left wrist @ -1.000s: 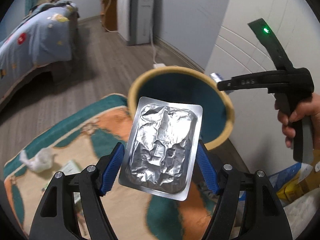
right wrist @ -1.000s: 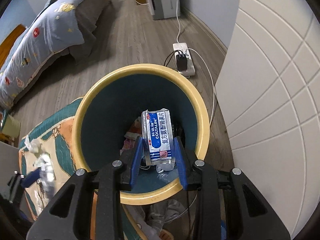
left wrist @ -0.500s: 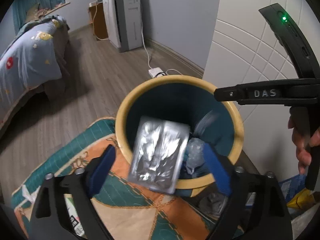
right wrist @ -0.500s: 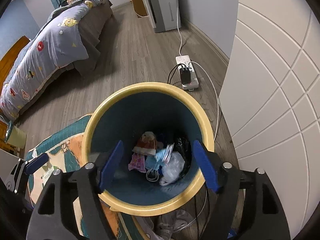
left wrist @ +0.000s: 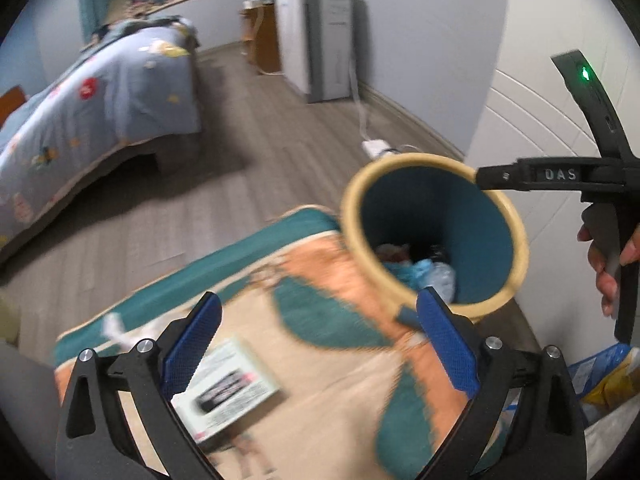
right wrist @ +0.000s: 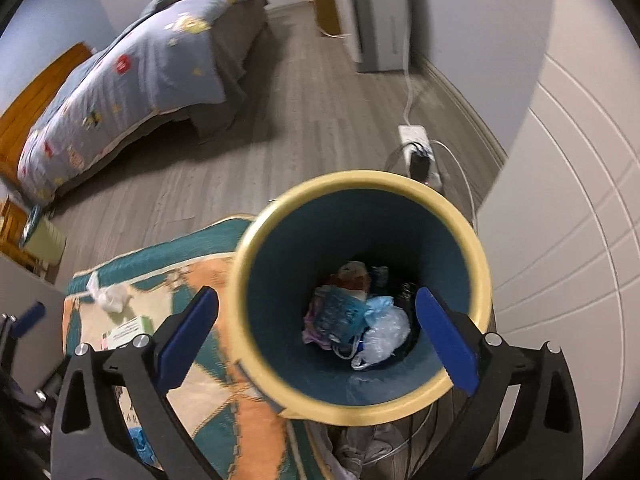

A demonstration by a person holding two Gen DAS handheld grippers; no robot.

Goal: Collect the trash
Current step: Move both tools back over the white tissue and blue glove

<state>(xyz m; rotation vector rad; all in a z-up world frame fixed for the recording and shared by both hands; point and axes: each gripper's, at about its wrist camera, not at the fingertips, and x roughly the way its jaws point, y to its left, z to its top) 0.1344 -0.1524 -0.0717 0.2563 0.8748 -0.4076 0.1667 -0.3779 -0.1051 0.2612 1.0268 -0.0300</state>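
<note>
A teal trash bin with a yellow rim (left wrist: 352,200) (right wrist: 360,178) stands at the corner of a patterned rug (left wrist: 320,360). Mixed wrappers and plastic (right wrist: 352,316) lie at its bottom. My left gripper (left wrist: 318,300) hangs over the rug just left of the bin, jaws opening, nothing between them. My right gripper (right wrist: 316,296) hovers over the bin's mouth, jaws also opening and empty. On the rug lie a small pale-green box (left wrist: 228,388) (right wrist: 128,330) and a crumpled white tissue (right wrist: 108,296). In the left wrist view a hand (left wrist: 608,264) holds the right gripper's handle.
A bed with a blue quilt (left wrist: 92,112) fills the far left. A white power strip with cables (right wrist: 416,148) lies on the wood floor behind the bin. A white panelled wall (right wrist: 568,200) is close on the right. Blue and yellow bags (left wrist: 600,376) sit at the lower right.
Both grippers opened. The silver blister sheet left my left gripper and the blue-and-white packet left my right, both going into the bin. The left gripper then swung left over the rug.
</note>
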